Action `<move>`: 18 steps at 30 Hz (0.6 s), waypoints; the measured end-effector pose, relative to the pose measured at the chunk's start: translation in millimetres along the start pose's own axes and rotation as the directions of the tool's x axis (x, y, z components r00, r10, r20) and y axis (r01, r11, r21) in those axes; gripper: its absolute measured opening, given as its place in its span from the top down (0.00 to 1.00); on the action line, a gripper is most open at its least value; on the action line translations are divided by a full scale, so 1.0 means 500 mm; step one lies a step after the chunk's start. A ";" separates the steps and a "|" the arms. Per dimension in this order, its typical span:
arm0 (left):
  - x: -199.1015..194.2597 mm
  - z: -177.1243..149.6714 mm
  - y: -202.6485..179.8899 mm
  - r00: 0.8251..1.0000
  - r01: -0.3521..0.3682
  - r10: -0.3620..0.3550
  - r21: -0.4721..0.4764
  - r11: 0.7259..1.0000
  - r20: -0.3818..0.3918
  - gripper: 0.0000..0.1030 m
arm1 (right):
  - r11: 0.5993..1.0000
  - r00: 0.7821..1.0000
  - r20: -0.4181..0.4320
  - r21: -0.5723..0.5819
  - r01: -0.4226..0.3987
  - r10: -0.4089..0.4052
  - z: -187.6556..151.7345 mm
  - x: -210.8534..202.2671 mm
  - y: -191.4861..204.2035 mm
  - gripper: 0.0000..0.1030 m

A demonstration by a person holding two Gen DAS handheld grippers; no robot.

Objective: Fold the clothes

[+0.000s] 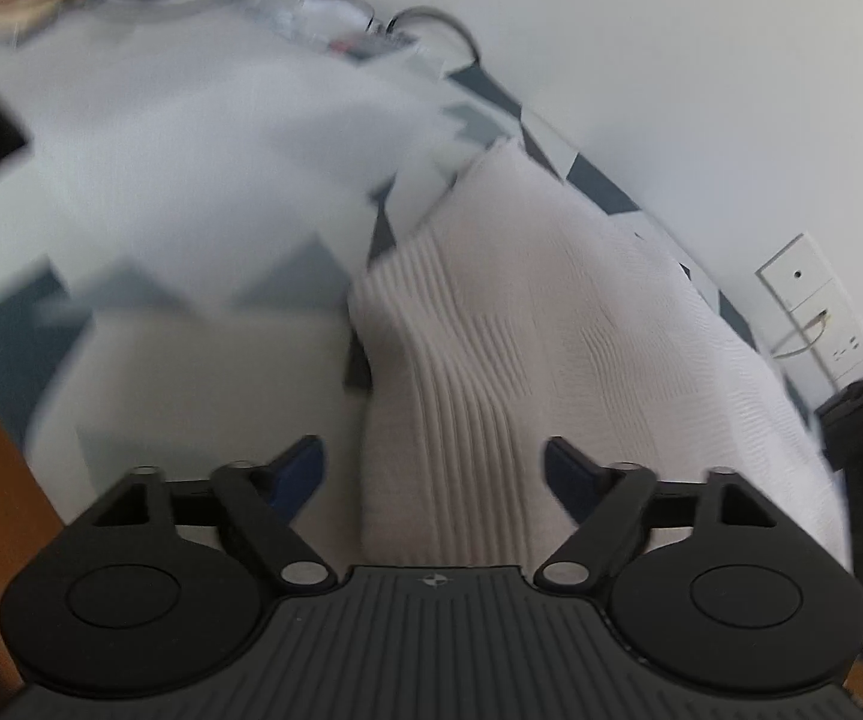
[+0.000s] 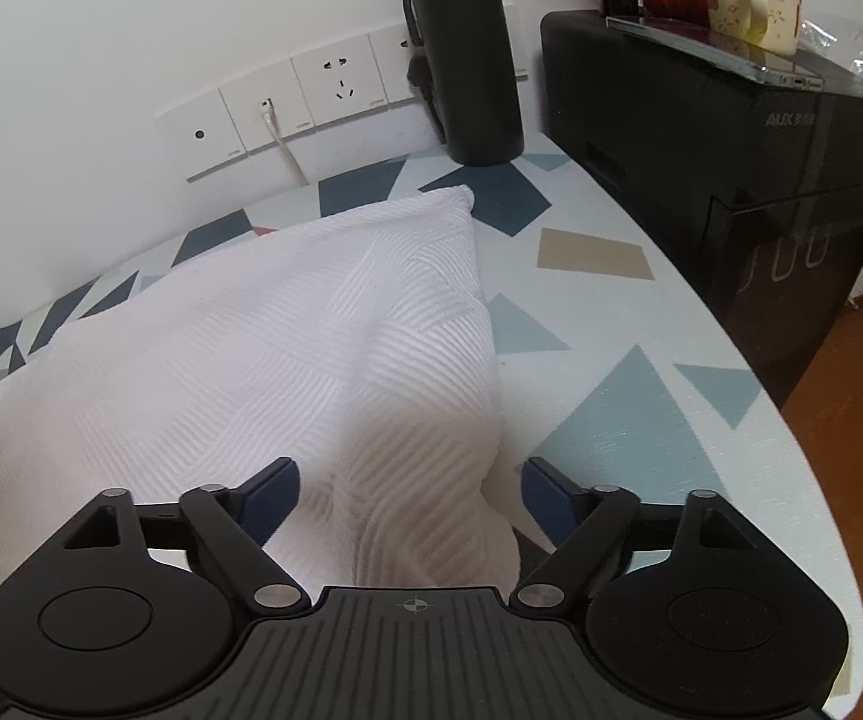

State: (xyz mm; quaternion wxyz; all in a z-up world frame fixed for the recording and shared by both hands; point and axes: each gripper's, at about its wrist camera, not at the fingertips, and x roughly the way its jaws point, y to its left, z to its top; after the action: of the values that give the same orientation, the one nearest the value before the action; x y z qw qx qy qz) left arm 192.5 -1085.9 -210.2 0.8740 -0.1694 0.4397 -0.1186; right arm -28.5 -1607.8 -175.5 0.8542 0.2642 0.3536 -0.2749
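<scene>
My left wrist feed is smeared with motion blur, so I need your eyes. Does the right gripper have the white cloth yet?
Observer: No. The right gripper is open, with a raised fold of the white textured cloth between its fingers.
Operator: Anything standing near the cloth's far corner?
Observer: A black insulated bottle stands upright by the wall, apart from the cloth.
Operator: What is to the right of it?
Observer: A black appliance with a floral mug on top.

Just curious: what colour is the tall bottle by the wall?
Black bottle; clearest in the right wrist view.
</scene>
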 end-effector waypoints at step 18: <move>0.219 0.199 -0.133 0.990 0.042 0.020 0.433 0.900 -0.139 0.09 | 0.998 0.998 -0.018 -0.003 0.065 -0.065 0.111 0.201 0.025 0.01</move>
State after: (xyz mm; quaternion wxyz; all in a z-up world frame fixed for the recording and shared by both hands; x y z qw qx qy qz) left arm 333.1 -1166.6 -208.4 0.8560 0.0362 0.4614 -0.2303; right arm 65.4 -1662.9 -213.8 0.8418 0.2538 0.3703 -0.2996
